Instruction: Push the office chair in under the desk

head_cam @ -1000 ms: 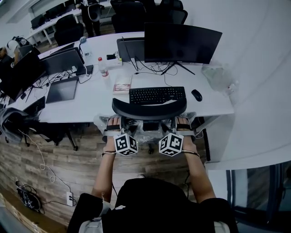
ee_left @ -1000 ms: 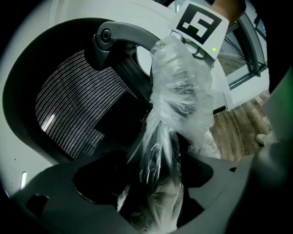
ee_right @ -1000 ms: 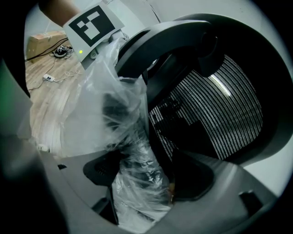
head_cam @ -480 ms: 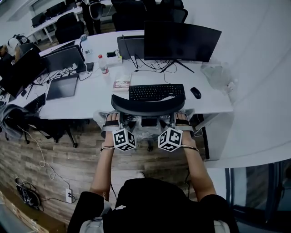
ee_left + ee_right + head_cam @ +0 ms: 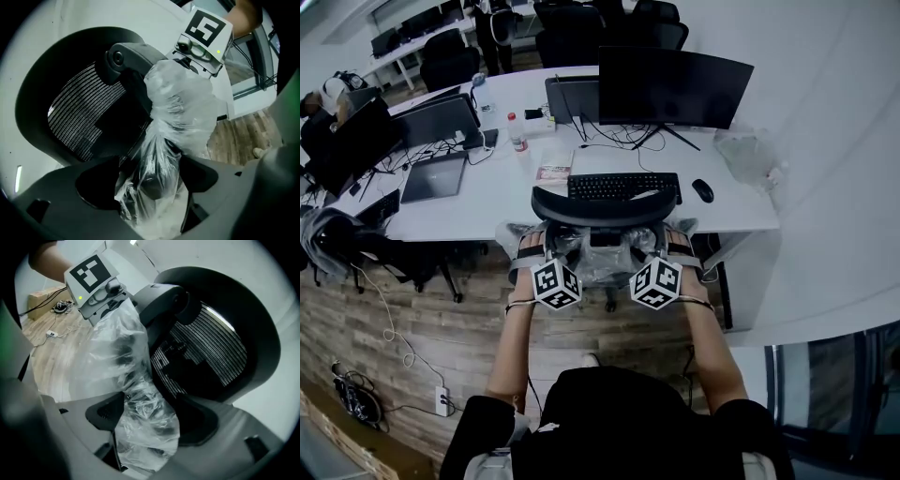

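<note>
The office chair (image 5: 607, 208) is parked with its backrest right up against the front edge of the white desk (image 5: 487, 211), lined up with the keyboard (image 5: 623, 187) and the monitor (image 5: 673, 86). The left-hand armrest (image 5: 176, 108), bagged in clear plastic, is pinched between the jaws of the left gripper (image 5: 150, 180). Same deal on the other side, where the plastic-wrapped right-hand armrest (image 5: 117, 357) is clamped by the right gripper (image 5: 145, 427).
</note>
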`<state>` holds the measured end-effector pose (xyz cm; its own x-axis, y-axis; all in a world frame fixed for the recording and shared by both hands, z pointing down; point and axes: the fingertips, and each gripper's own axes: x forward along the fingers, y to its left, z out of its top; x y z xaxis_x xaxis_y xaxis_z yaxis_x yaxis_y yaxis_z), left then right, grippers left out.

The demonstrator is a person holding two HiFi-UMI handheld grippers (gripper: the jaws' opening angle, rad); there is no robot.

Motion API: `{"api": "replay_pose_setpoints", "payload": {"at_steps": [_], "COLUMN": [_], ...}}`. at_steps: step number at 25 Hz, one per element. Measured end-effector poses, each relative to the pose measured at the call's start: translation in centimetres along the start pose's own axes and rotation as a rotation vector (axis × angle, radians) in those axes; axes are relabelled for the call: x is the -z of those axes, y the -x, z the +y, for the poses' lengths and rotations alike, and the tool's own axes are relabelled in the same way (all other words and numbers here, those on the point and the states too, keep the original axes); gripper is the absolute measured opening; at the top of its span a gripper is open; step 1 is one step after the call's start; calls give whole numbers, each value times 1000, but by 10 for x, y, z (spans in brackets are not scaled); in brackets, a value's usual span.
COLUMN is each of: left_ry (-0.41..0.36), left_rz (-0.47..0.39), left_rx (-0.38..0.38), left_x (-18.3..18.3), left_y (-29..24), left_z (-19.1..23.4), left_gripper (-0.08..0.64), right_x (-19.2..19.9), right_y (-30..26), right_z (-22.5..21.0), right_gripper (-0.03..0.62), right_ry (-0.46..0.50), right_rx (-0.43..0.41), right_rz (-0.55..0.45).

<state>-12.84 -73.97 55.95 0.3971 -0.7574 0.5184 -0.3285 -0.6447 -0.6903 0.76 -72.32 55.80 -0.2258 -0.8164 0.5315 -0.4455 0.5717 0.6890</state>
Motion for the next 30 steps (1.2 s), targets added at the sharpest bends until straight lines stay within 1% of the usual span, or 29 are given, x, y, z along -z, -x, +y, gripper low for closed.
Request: {"api": "replay_pose_setpoints", "payload": {"at_steps": [5, 7, 11, 15, 16, 18, 20, 23, 27, 29, 30], "left_ry": [84, 109, 125, 159, 172, 206, 242, 292, 335, 374, 403], "left_rz": [-8, -24, -48, -77, -86, -101, -111, -134, -167, -188, -201], "left_rx": [-17, -24, -46, -71, -74, -75, -79, -88, -102, -112, -118], "left_x": [-7, -13, -26, -40, -43, -48, -52, -60, -70, -75, -76], "left_y": [19, 27, 43, 57, 61, 69, 79, 92, 106, 113, 117], "left_z": [-2, -3, -6, -8, -9, -12, -14, -16, -19, -20, -21], "left_gripper": [400, 400, 399, 399, 399, 399, 399, 399, 397, 384, 366], "right_x": [3, 3, 3, 0, -1, -3, -7, -10, -11, -11, -11], "right_y": [22, 31, 50, 69, 74, 86, 98, 112, 123, 129, 133], "right_z": [-4, -5, -3, -5, -7, -13, -16, -17, -16, -15, -14], "right_gripper": [330, 328, 328, 318, 305, 254, 214, 169, 131, 110, 99], "right_ry": [-127, -149, -180, -225, -240, -265, -268, -263, -289, -298, -298], "right_rx": [8, 17, 20, 31, 42, 75, 104, 123, 130, 141, 152], "right_rz": [-30, -39, -62, -110, -124, -149, -168, -187, -212, -224, -229]}}
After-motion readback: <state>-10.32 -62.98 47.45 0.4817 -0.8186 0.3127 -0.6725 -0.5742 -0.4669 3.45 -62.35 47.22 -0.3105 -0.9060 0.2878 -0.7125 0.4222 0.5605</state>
